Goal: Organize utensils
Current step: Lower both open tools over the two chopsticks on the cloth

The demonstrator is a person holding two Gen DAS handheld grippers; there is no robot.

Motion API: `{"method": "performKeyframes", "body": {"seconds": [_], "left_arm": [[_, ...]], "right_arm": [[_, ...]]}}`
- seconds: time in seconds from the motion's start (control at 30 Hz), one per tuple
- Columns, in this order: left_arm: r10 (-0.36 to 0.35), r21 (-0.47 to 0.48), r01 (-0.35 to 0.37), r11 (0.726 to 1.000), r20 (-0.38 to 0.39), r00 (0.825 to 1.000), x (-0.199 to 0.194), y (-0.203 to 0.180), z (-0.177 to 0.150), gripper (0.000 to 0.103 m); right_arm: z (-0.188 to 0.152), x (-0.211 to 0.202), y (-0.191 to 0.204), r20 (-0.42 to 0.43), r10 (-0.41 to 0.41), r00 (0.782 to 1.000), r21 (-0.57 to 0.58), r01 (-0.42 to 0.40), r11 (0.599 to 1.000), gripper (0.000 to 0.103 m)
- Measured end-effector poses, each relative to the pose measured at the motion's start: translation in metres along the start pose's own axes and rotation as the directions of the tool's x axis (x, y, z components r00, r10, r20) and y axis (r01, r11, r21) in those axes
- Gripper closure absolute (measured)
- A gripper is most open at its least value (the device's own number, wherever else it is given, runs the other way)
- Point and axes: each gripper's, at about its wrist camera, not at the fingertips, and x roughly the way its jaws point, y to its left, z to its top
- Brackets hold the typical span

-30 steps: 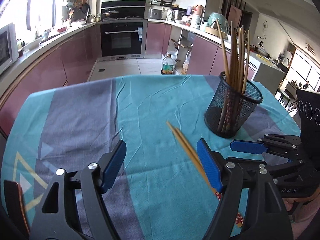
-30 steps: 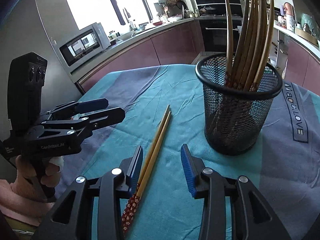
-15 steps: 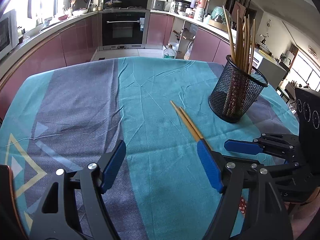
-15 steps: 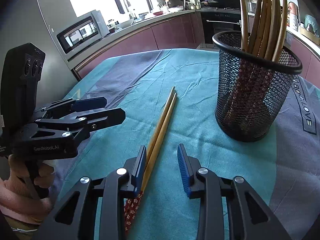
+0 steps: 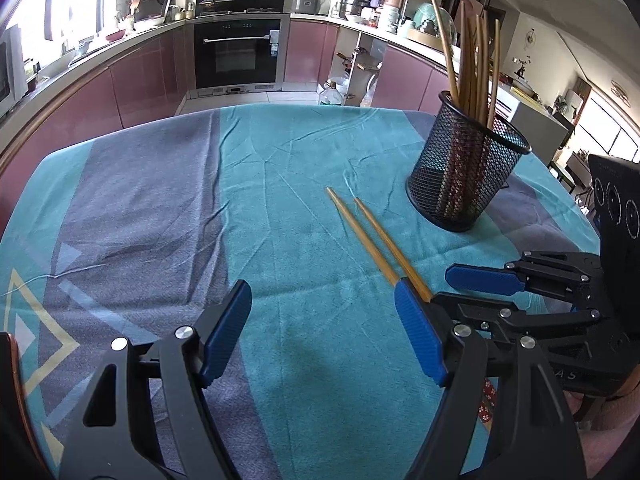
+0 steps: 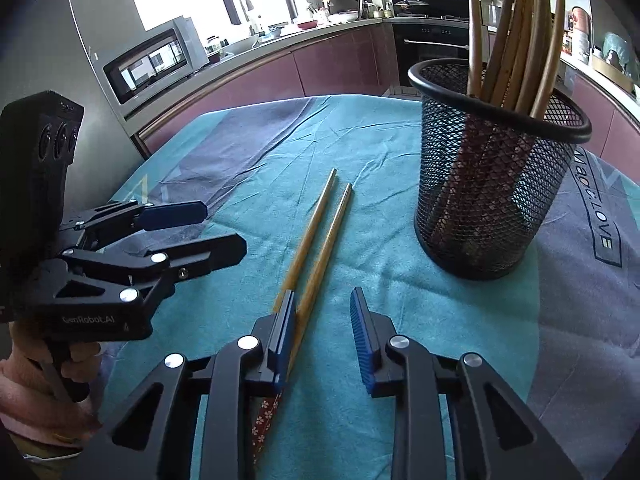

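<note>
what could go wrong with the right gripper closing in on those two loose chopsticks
The right gripper has just been closing, but the chopsticks sit against its left finger with tips splayed apart, so it may pinch only one. Once lifted, the long sticks could catch the mesh holder, already crowded. The open left gripper hovers close and could get in the way.

Tablecloth [image 5: 304,168]: teal w/ grey-purple bands, cream triangle outlines at left edge. Chopsticks [image 6: 316,240]: tan wood, red floral ends. Holder [image 6: 492,200]: black mesh. Gripper pads [image 5: 224,332]: blue; frames black.
</note>
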Motion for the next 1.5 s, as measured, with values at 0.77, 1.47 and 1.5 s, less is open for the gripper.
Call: {"method": "performKeyframes", "body": {"seconds": [0.77,1.47,1.5], "left_arm": [[-0.063,0.155,0.076,0.985,-0.089,0.994,0.018,-0.034,-0.008,0.059],[-0.011,0.091,0.018,0.996,-0.075,0.997,0.026,-0.014,0.005,0.068],[-0.009,0.09,0.016,0.996,-0.076,0.997,0.028,-0.014,0.008,0.07]], "right_arm": [[0.0,-0.001,-0.017,-0.003,0.032,0.999,0.047,-0.032,0.998,0.078],[0.02,0.02,-0.005,0.005,-0.046,0.999,-0.018,0.046,0.999,0.079],[0.021,0.021,-0.004,0.005,-0.048,0.999,-0.018,0.048,0.999,0.08]]}}
